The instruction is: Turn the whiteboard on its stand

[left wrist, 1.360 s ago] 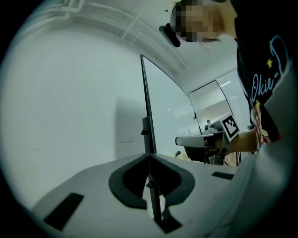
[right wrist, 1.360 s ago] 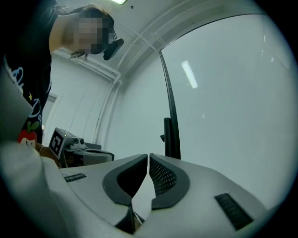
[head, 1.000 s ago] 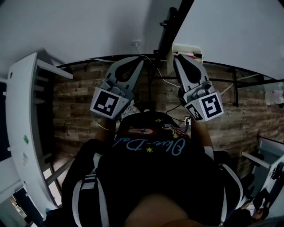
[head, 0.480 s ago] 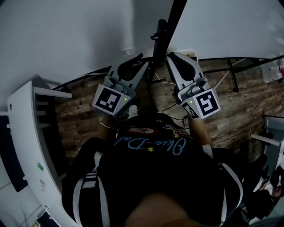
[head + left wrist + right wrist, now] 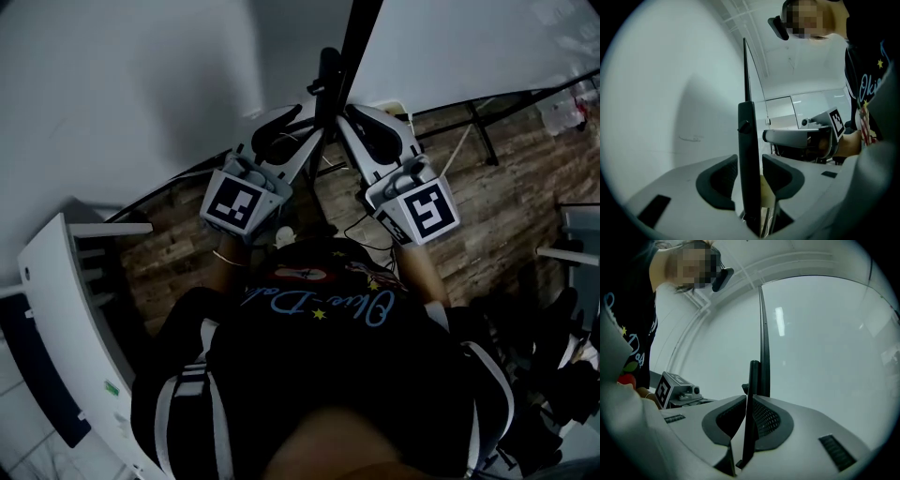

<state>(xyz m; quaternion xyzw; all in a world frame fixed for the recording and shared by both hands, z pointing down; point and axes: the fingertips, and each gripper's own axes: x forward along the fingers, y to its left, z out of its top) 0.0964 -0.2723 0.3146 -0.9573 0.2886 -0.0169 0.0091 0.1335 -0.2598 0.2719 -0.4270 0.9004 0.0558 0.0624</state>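
Whiteboard (image 5: 469,47) is standing edge-on to the person, its pale face spreading to the right of a thin dark rim and running out of the top of the head view. Just beside that rim, the stand's black upright (image 5: 325,80) is rising between the two tools. The left gripper (image 5: 298,127) is reaching in level from the left. Its jaws have just been opening and are standing apart, straddling the upright with the pads (image 5: 717,180) not pressing on it. The right gripper (image 5: 359,117) is meeting the same upright from the other side and is clamping it, both ribbed pads lying flat against it. The two grippers are facing each other closely, each showing in the other's view. Below them a wood-pattern floor (image 5: 178,244) is showing, with black metal bars (image 5: 483,131) lying across it to the right. A white shelf unit (image 5: 56,309) is standing near on the left. The person's dark shirt (image 5: 328,375) is filling the lower part of the head view and hiding the floor beneath.
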